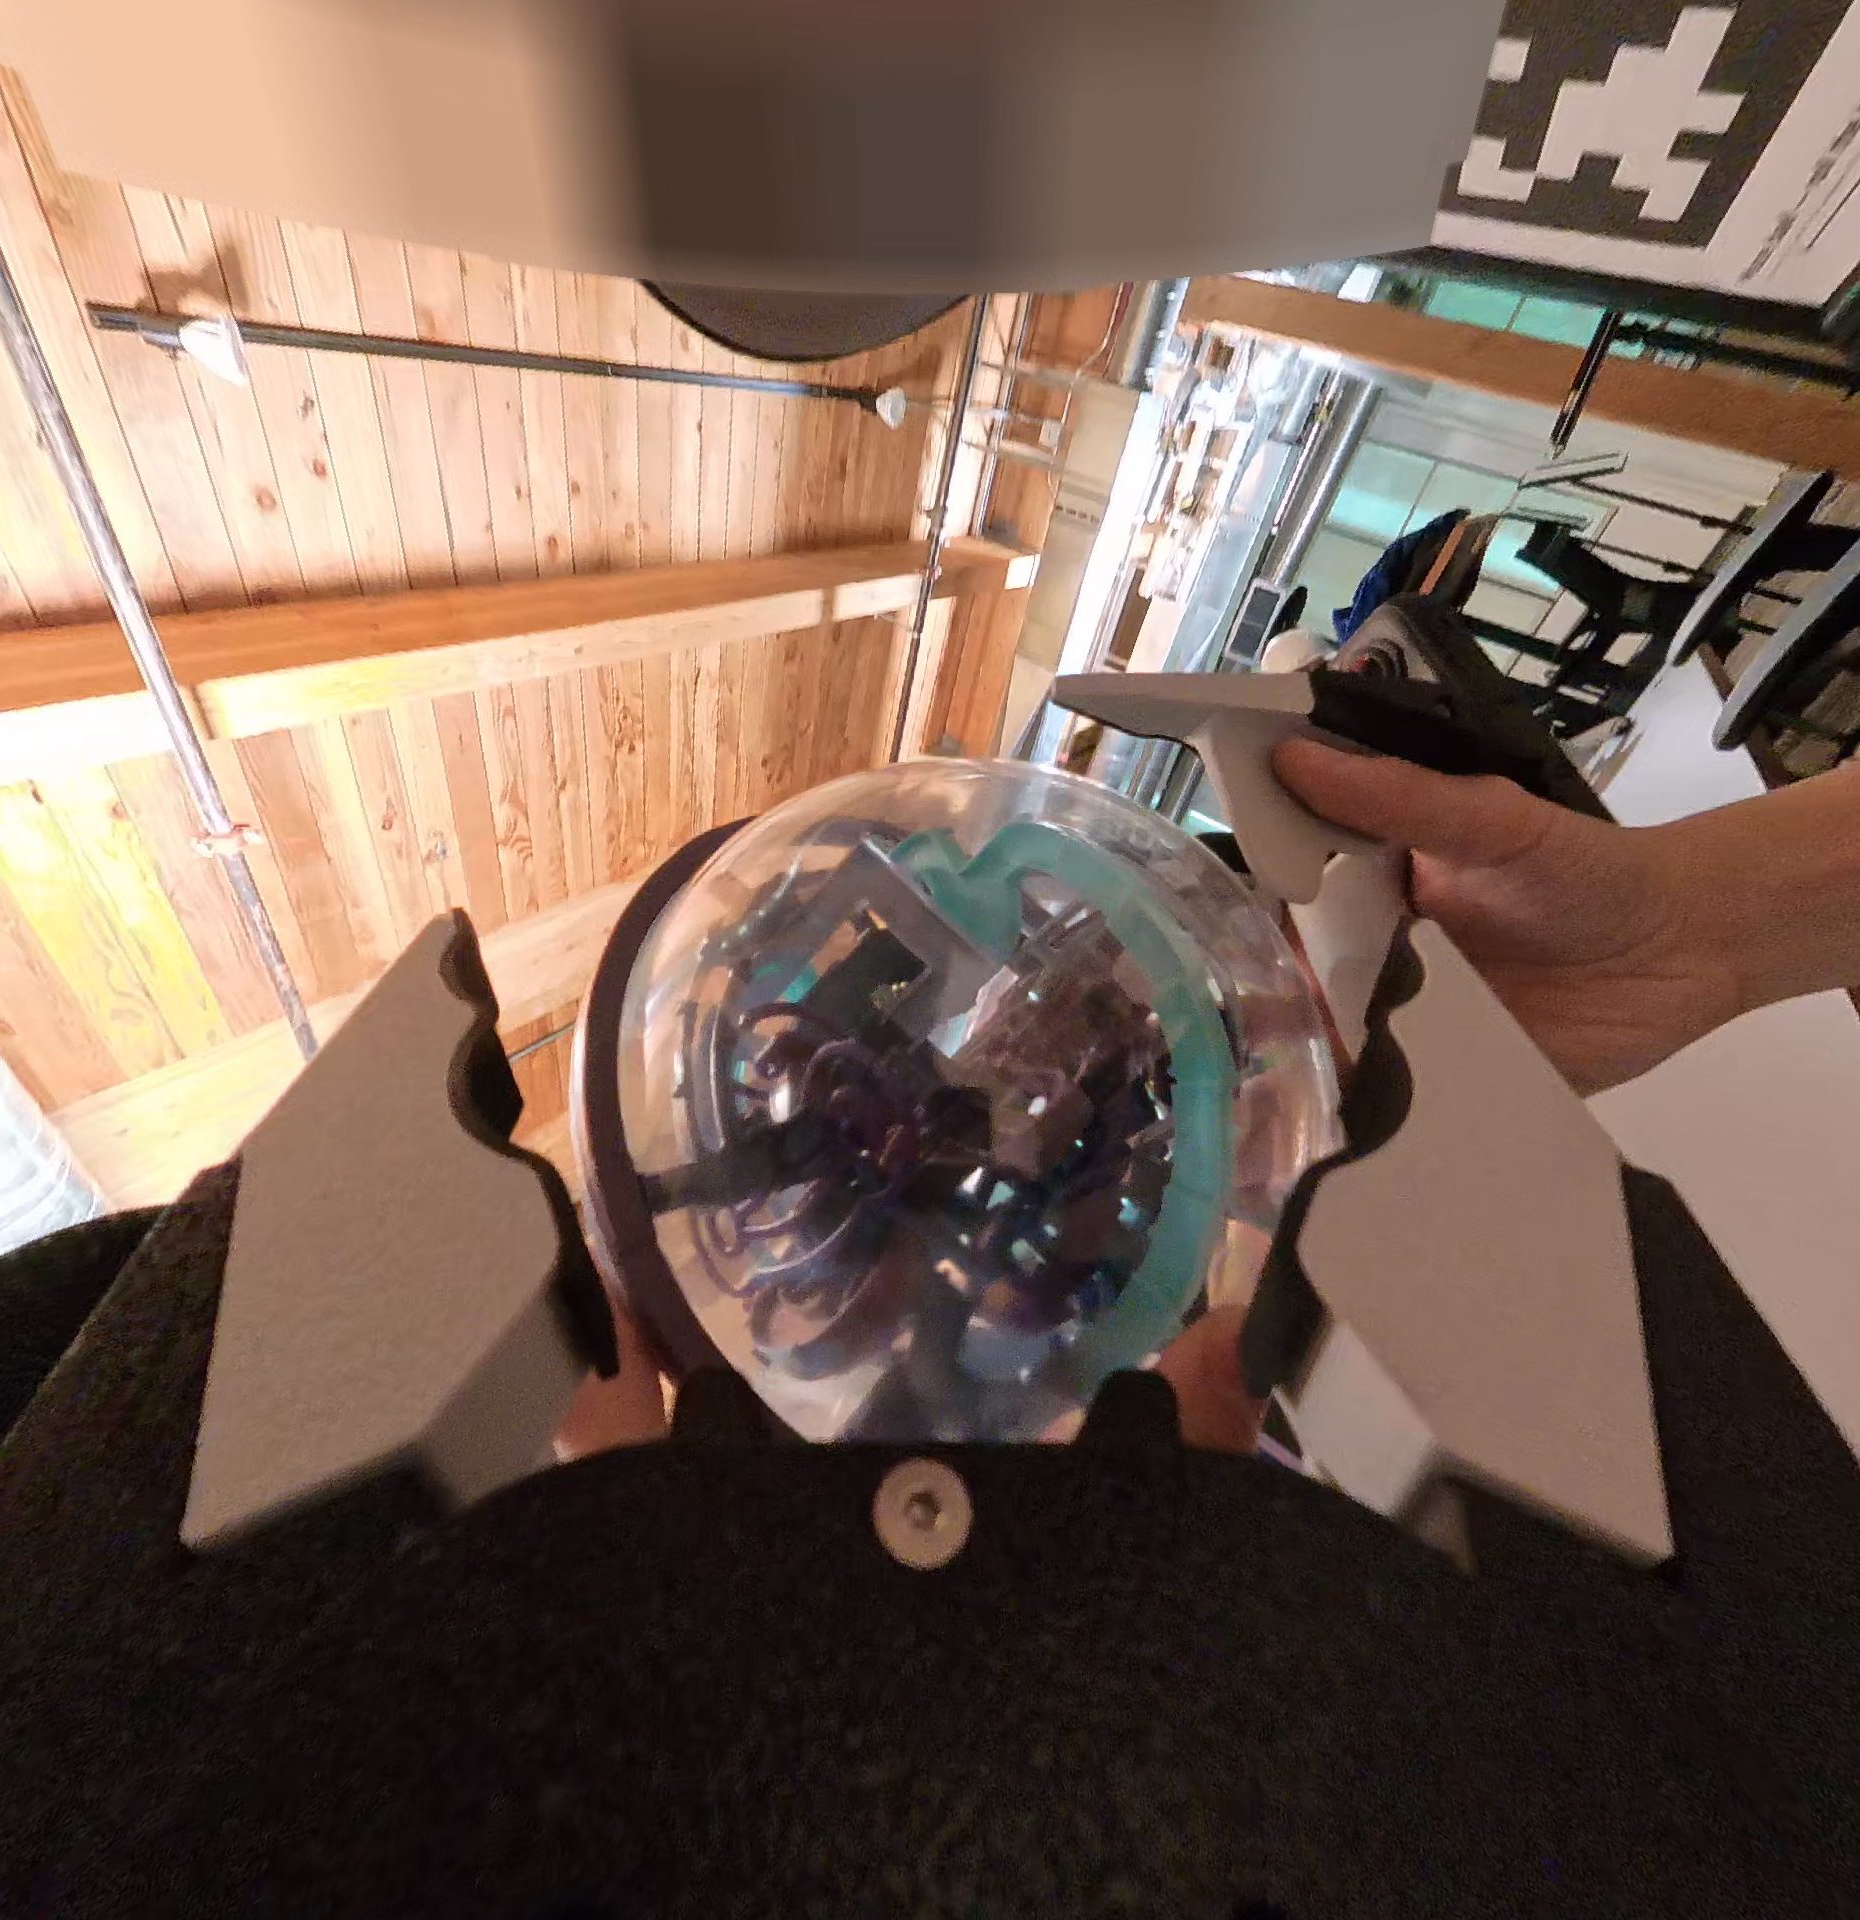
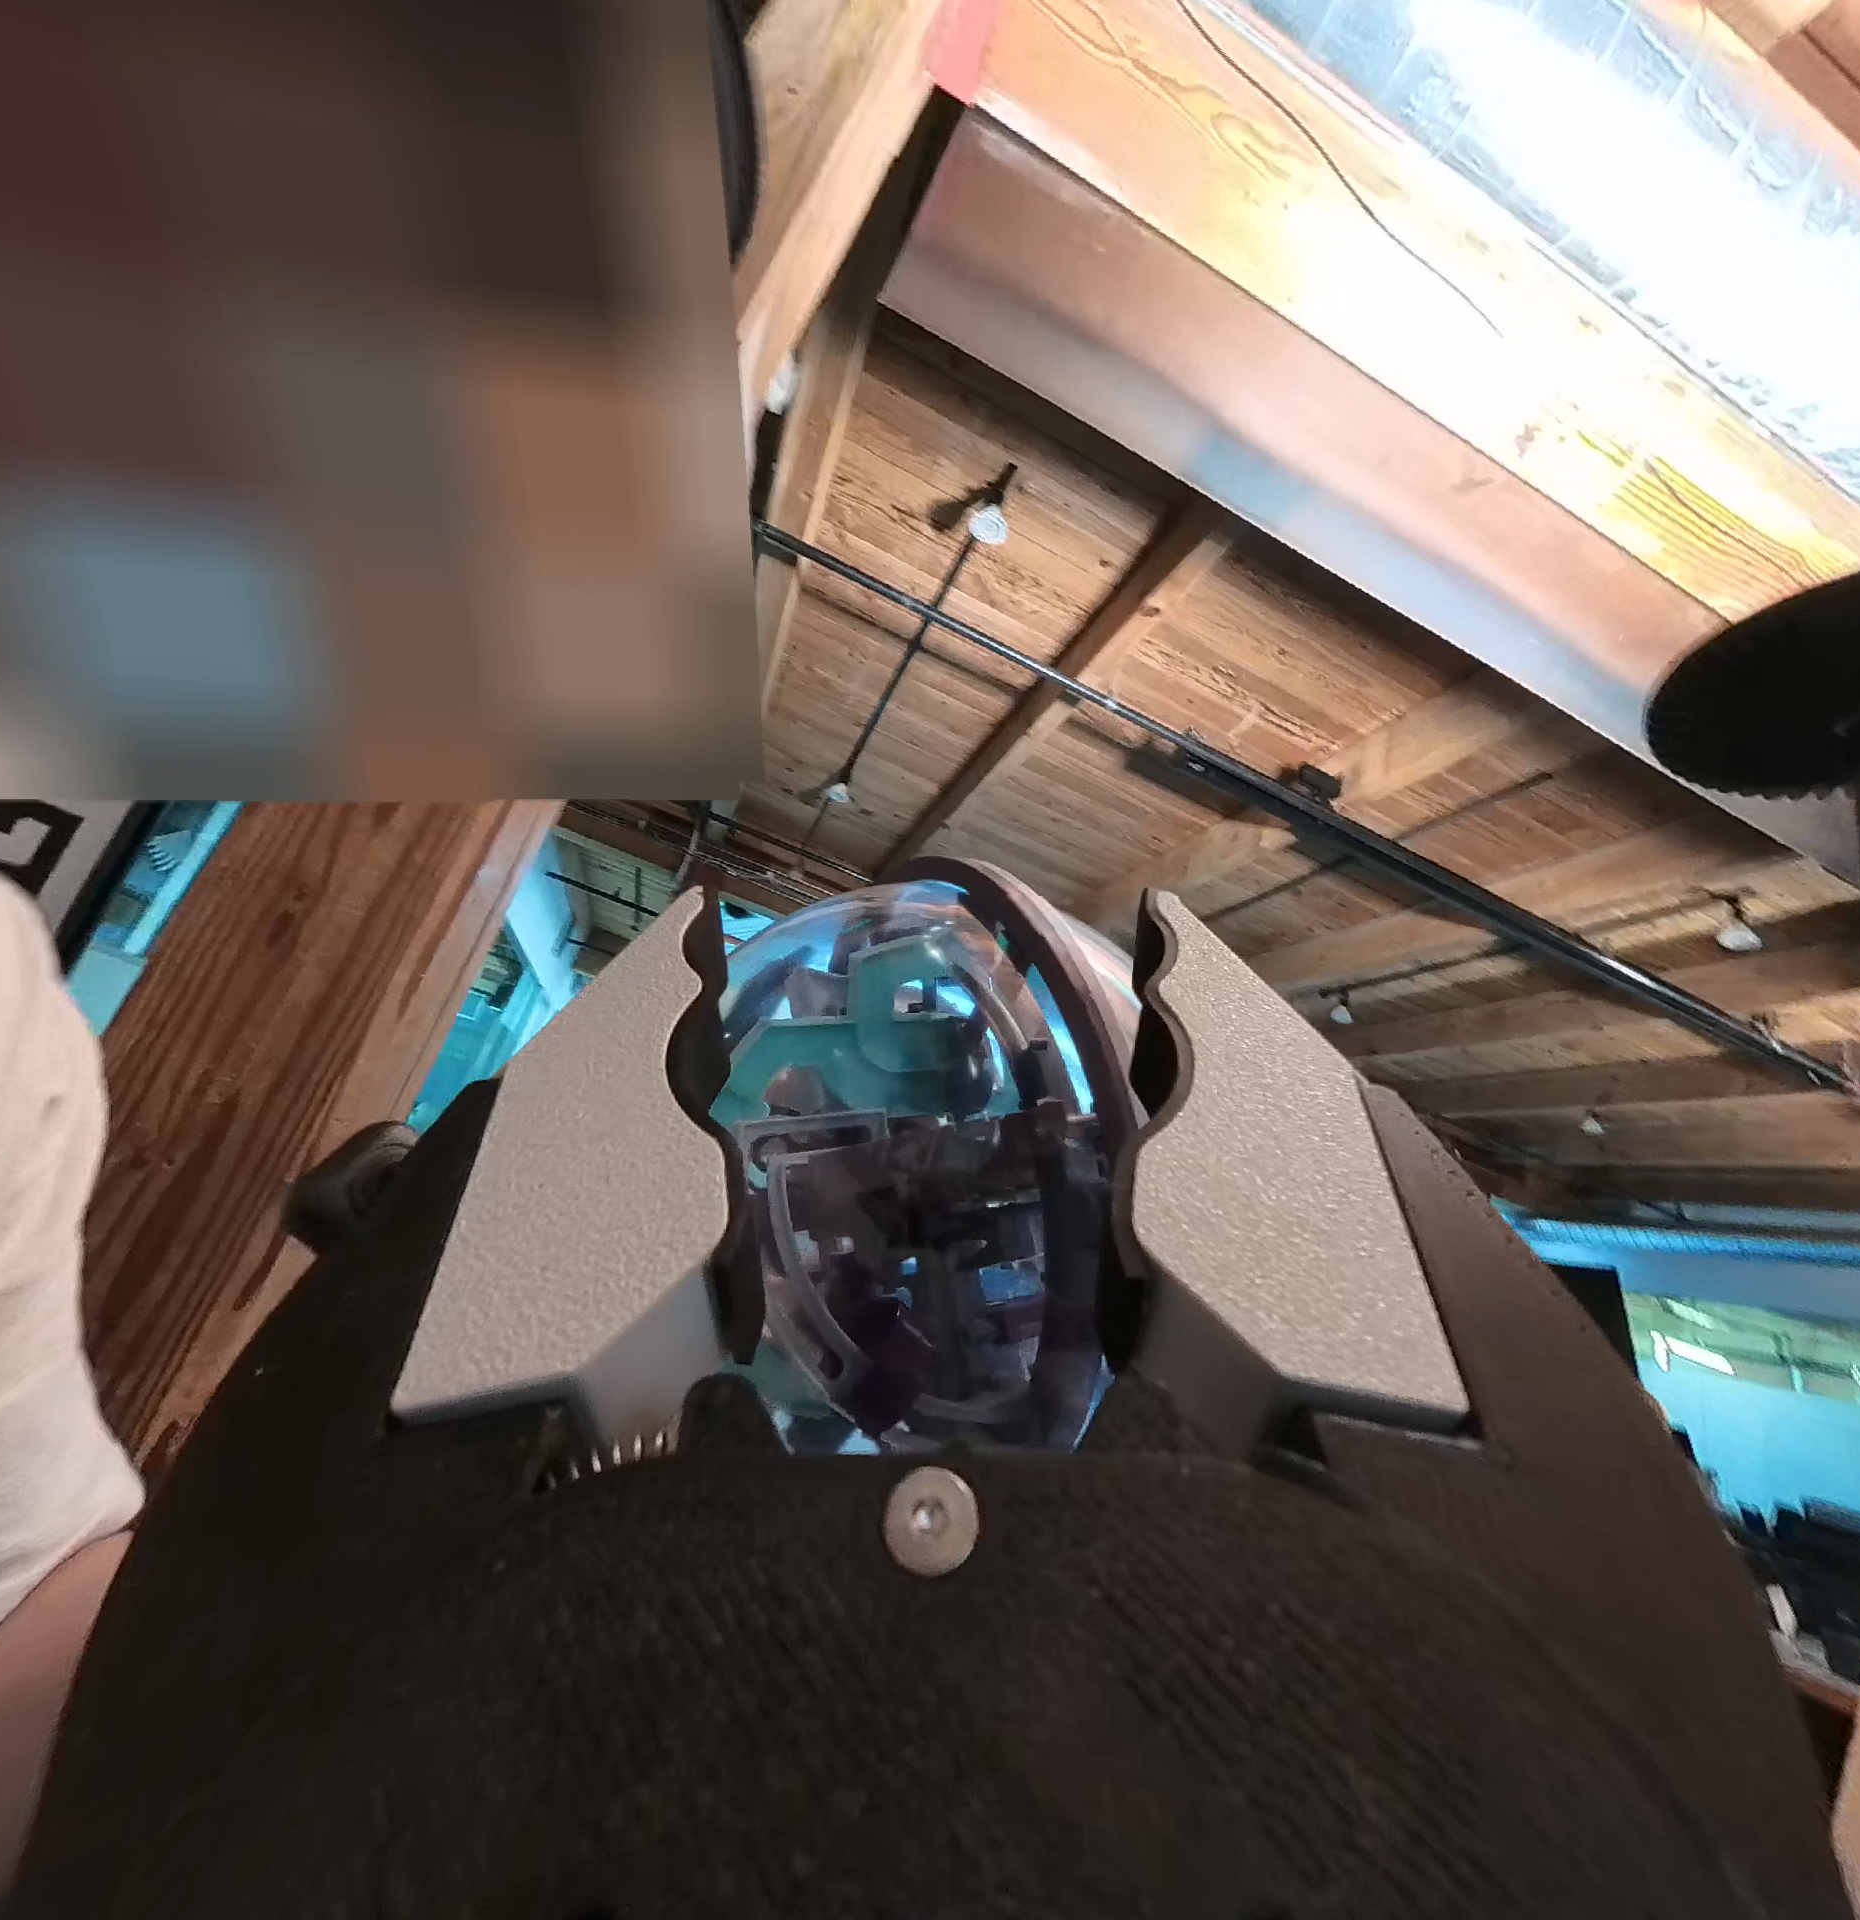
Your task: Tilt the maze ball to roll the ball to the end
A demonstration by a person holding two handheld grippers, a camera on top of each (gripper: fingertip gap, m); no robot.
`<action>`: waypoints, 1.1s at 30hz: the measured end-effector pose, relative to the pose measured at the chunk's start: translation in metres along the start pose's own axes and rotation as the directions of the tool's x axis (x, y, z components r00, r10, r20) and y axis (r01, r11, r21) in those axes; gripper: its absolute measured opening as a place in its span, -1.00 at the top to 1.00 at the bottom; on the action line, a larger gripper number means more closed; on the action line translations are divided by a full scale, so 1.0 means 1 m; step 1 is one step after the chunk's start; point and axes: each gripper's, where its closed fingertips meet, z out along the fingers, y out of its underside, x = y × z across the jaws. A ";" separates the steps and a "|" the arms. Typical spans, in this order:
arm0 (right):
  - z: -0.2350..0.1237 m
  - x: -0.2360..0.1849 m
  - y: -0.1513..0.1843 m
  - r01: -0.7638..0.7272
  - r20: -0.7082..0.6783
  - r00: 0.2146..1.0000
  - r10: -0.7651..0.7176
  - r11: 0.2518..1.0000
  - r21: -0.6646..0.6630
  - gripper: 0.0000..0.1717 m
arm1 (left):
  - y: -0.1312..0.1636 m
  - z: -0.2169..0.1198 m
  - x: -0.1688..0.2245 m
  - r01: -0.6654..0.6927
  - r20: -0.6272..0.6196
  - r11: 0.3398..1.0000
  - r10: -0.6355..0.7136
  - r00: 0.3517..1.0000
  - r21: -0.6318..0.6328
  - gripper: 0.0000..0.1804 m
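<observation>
Clear maze ball [image 1: 947,1091], its little ball lost among tracks, gripped by both the left hand-held gripper [image 1: 931,1049] and the right hand-held gripper [image 2: 926,1039].

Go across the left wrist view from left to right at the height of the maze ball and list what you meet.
Left finger → maze ball → right finger → person's hand holding the other gripper.

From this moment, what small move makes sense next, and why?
Probably a slight, slow tilt of the maze ball, both grippers turning together. The left gripper and right gripper each clasp the clear sphere, held aloft toward the ceiling, but the small ball inside cannot be made out.
</observation>
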 end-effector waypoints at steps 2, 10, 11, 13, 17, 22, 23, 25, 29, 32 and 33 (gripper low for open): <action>0.000 -0.006 -0.002 0.019 0.029 0.999 -0.020 1.000 0.009 0.10 | -0.005 -0.001 0.000 -0.006 -0.004 1.000 0.006 1.000 0.026 -0.74; 0.001 -0.014 0.001 0.024 0.073 0.997 -0.023 1.000 -0.012 0.06 | 0.000 -0.002 -0.005 0.057 0.019 0.998 -0.058 0.998 0.022 -0.74; 0.001 -0.017 0.000 0.032 0.086 0.996 -0.031 0.999 -0.009 0.05 | -0.003 -0.003 -0.006 0.066 0.020 0.997 -0.067 0.998 0.039 -0.74; 0.002 -0.024 -0.001 0.056 0.117 0.992 -0.054 0.998 -0.012 0.02 | -0.007 -0.004 -0.008 0.071 0.020 0.996 -0.072 0.997 0.063 -0.74; 0.007 -0.042 0.008 0.137 0.185 0.975 -0.123 0.988 -0.064 -0.02 | -0.006 -0.006 -0.010 0.066 0.028 0.996 -0.068 0.997 0.062 -0.74; 0.011 -0.058 0.023 0.261 0.246 0.943 -0.223 0.956 -0.132 -0.09 | 0.001 -0.009 -0.020 0.147 0.058 0.987 -0.151 0.987 0.060 -0.74; 0.011 -0.059 0.025 0.273 0.250 0.940 -0.233 0.951 -0.142 -0.09 | 0.002 -0.010 -0.023 0.170 0.067 0.983 -0.175 0.982 0.065 -0.74; 0.010 -0.057 0.029 0.276 0.248 0.941 -0.232 0.948 -0.157 -0.09 | 0.004 -0.010 -0.026 0.203 0.086 0.977 -0.208 0.974 0.061 -0.74; 0.009 -0.056 0.027 0.255 0.247 0.945 -0.214 0.955 -0.149 -0.09 | 0.005 -0.009 -0.025 0.204 0.084 0.978 -0.207 0.975 0.050 -0.74; 0.011 -0.058 0.028 0.278 0.261 0.937 -0.232 0.948 -0.153 -0.09 | 0.005 -0.006 -0.026 0.200 0.082 0.979 -0.202 0.976 0.042 -0.74; 0.012 -0.057 0.029 0.291 0.268 0.933 -0.242 0.943 -0.163 -0.09 | 0.008 -0.004 -0.028 0.191 0.085 0.981 -0.193 0.978 0.022 -0.74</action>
